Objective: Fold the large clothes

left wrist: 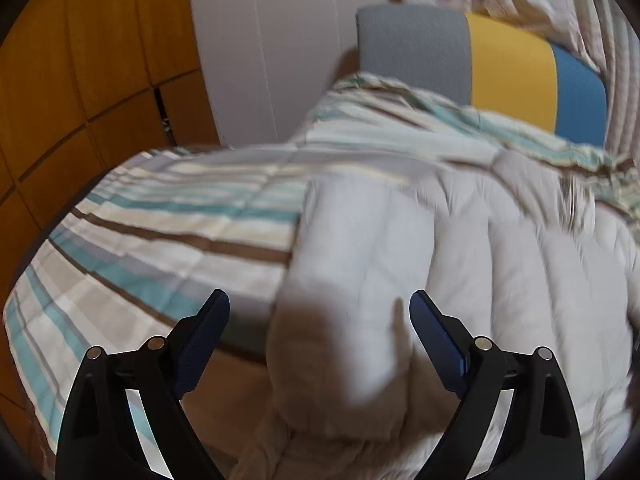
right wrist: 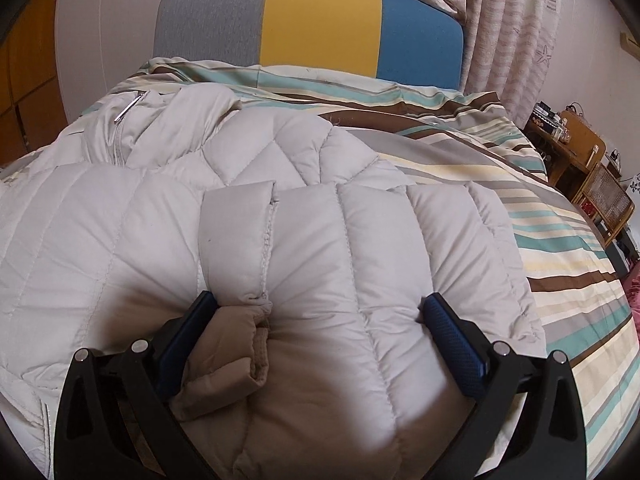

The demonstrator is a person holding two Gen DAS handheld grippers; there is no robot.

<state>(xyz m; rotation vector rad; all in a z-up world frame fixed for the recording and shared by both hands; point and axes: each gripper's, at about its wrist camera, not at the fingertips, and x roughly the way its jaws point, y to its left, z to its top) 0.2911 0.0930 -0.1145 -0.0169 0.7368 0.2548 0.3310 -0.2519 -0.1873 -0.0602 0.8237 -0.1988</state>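
A pale beige quilted down jacket [right wrist: 248,184] lies spread on a striped bed, its zipper and collar toward the far left. My right gripper [right wrist: 318,304] is open, its jaws wide apart and pressed against the jacket's near edge, with a folded sleeve cuff [right wrist: 236,240] between the fingers. In the left wrist view the jacket [left wrist: 460,240] is blurred. My left gripper [left wrist: 320,306] is open above its near left edge, with a bunched fold between the jaws but not clamped.
The bed has a striped teal, brown and cream cover [right wrist: 560,240] and a grey, yellow and blue headboard [right wrist: 320,24]. Wooden wardrobe doors [left wrist: 80,80] stand at the left. Curtains [right wrist: 512,32] and a wooden side table with clutter [right wrist: 576,152] are at the right.
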